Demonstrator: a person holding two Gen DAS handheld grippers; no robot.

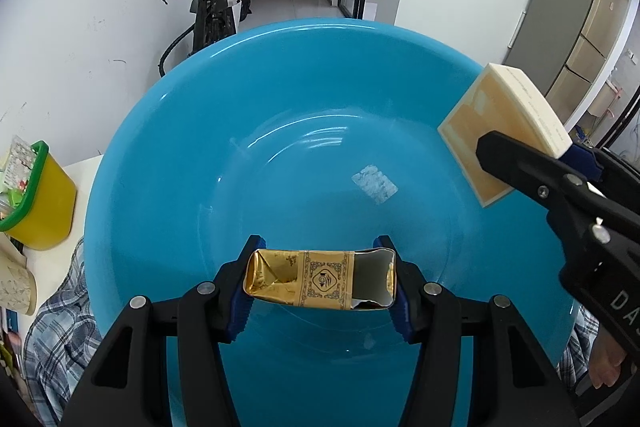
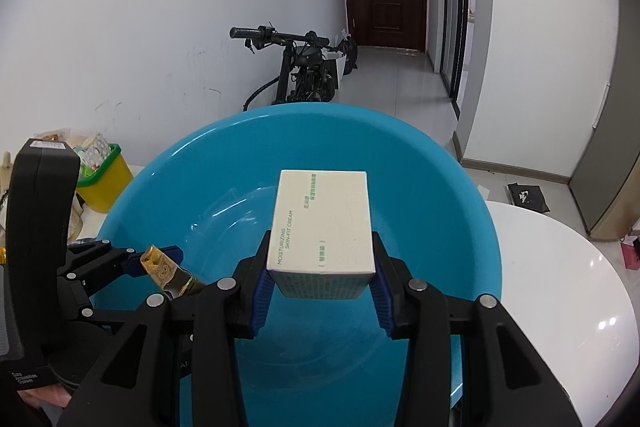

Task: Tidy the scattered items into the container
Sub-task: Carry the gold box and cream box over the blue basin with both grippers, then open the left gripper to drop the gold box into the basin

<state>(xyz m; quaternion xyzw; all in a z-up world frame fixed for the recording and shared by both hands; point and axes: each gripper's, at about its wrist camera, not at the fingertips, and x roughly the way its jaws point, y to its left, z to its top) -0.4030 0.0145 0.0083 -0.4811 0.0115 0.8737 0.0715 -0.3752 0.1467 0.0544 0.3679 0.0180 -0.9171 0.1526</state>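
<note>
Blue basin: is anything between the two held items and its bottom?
Nothing visible. The left gripper holds the gold packet over the bare floor of the blue basin; the right gripper holds the cream box above it too. Only a pale label patch lies flat on the basin's bottom.

The left gripper (image 1: 322, 277) clamps a crumpled gold cigarette pack (image 1: 320, 277) above the blue basin (image 1: 192, 147) — its blue pads (image 1: 240, 311) press both ends. At the right rim, the right gripper (image 1: 532, 163) grips a cream box (image 1: 496, 131), tilted — a yellow bin (image 1: 40, 203) stands left.
</note>
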